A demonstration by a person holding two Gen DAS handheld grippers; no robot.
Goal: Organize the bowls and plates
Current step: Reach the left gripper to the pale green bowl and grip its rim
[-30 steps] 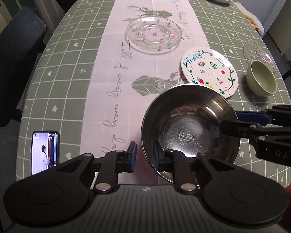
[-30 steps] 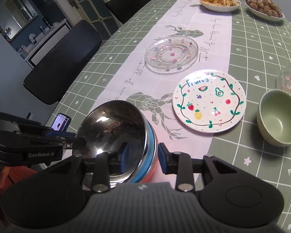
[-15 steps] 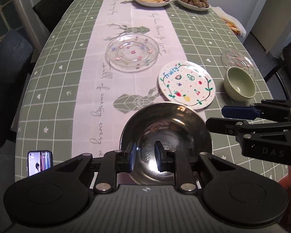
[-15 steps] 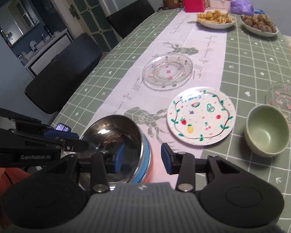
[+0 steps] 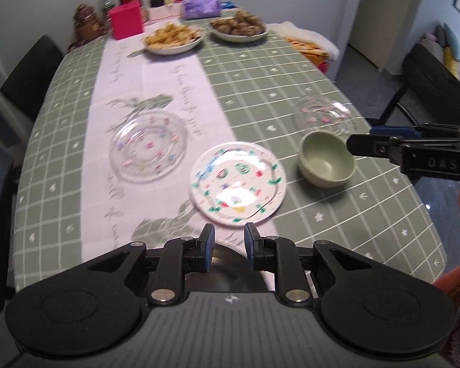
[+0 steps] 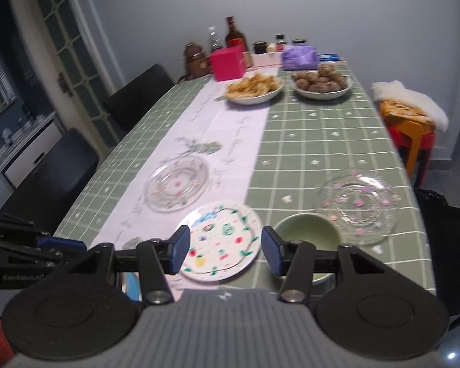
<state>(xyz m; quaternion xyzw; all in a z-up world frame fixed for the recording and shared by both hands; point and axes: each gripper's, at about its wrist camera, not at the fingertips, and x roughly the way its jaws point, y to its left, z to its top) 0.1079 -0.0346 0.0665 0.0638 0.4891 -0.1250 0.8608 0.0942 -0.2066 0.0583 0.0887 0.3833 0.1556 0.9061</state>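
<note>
Both grippers are empty, the right gripper (image 6: 225, 253) having just spread its fingers and the left gripper (image 5: 229, 245) nearly closed above the steel bowl (image 5: 227, 271); ahead on the counter (image 5: 291, 86), painted plate (image 5: 237, 182), green bowl (image 5: 326, 159) and glass plates lie unstacked.

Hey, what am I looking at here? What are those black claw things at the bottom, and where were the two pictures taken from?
A person holds a two-finger gripper in each hand, and each has a camera looking along its fingers. One picture is from the left gripper, the other from the right gripper. On the table lie a painted plate, a green bowl, a glass plate, a second glass plate and food dishes at the far end. The right gripper's jaws have just been opening and hold nothing. The left gripper's jaws stand narrow over a steel bowl; whether they grip it I cannot tell.
</note>
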